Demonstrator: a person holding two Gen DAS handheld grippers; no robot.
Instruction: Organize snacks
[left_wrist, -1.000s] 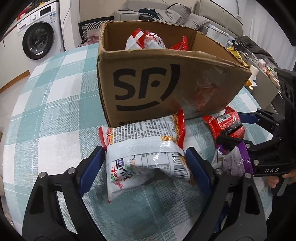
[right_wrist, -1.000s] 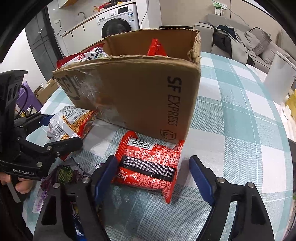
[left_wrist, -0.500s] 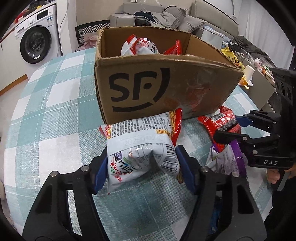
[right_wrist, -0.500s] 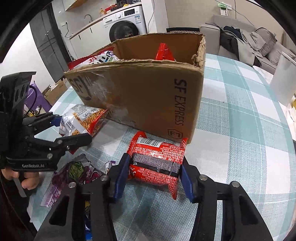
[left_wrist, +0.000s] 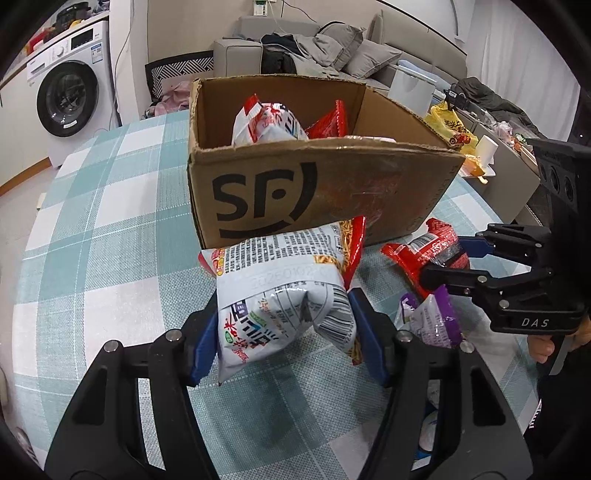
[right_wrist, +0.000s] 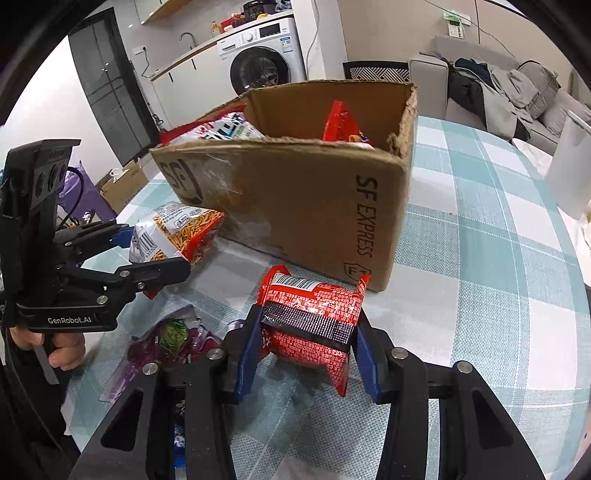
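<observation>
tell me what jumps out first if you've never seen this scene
The big cardboard box with its bold black logo stands mid-table on the teal checked tablecloth, already holding snack bags. In front of it each gripper pinches a packet: the left gripper a white snack bag, the right gripper a red snack packet. A purple packet lies loose between them.

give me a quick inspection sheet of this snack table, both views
surface: checked tablecloth, teal and white.
job's things: cardboard box open, snack bags inside; white snack bag; red snack bag.
clutter: purple wrapper and other loose wrappers near the table edge.
grippers: left gripper shut on the white snack bag, jaws just closed in; right gripper shut on the red snack bag.
cables: cord on the far wall behind the sofa.
surroundings: washing machine, sofa with clothes.
</observation>
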